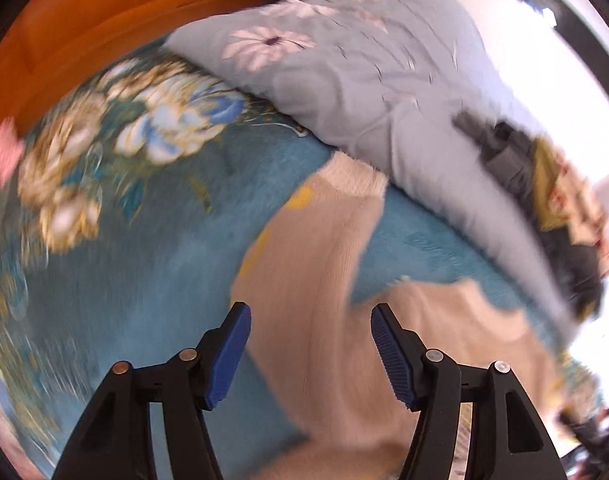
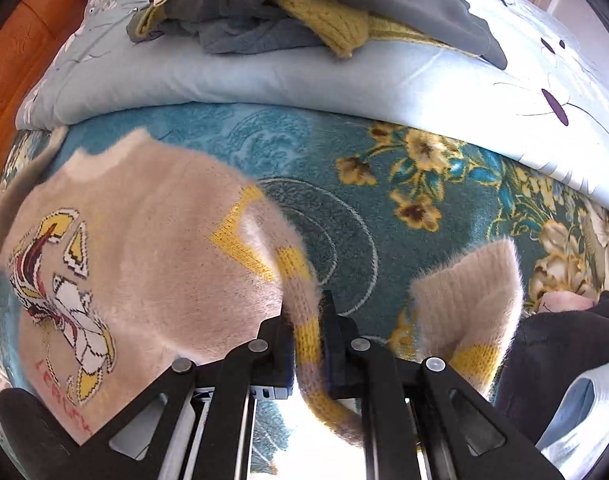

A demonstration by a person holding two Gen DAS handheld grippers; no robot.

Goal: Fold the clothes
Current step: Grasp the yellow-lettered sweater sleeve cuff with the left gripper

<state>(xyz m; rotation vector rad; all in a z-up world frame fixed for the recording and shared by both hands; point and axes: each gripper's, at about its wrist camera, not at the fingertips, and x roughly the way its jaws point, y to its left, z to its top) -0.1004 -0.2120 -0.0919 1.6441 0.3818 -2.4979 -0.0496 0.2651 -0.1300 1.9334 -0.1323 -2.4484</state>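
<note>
A: Right gripper [image 2: 308, 320] first, nearest the lens: its jaws are clamped on the sweater sleeve [image 2: 304, 344], the beige one with yellow bands, pinched partway along its length.

B: And the sleeve runs straight out from those jaws up to the shoulder of the beige sweater [image 2: 144, 248], then curls back under the gripper. The cuff [image 2: 468, 300] stands just to the right of it.

A: Over to the left gripper [image 1: 310, 344]: jaws parted, gripping nothing. The picture is blurred, mind.

B: Beige knit [image 1: 324, 280] lies right between and beyond those jaws, its long axis heading away towards the far pillow [image 1: 344, 80].

A: So the sweater is spread on the teal floral blanket [image 2: 384, 208] over the bed, graphic side up.

B: I'd judge the right hand has the fold in hand; the sleeve wants carrying across the body, leftwards.

A: Further back, a heap of other clothes [image 2: 304, 8] waits on the pale quilt [image 2: 264, 76].
</note>
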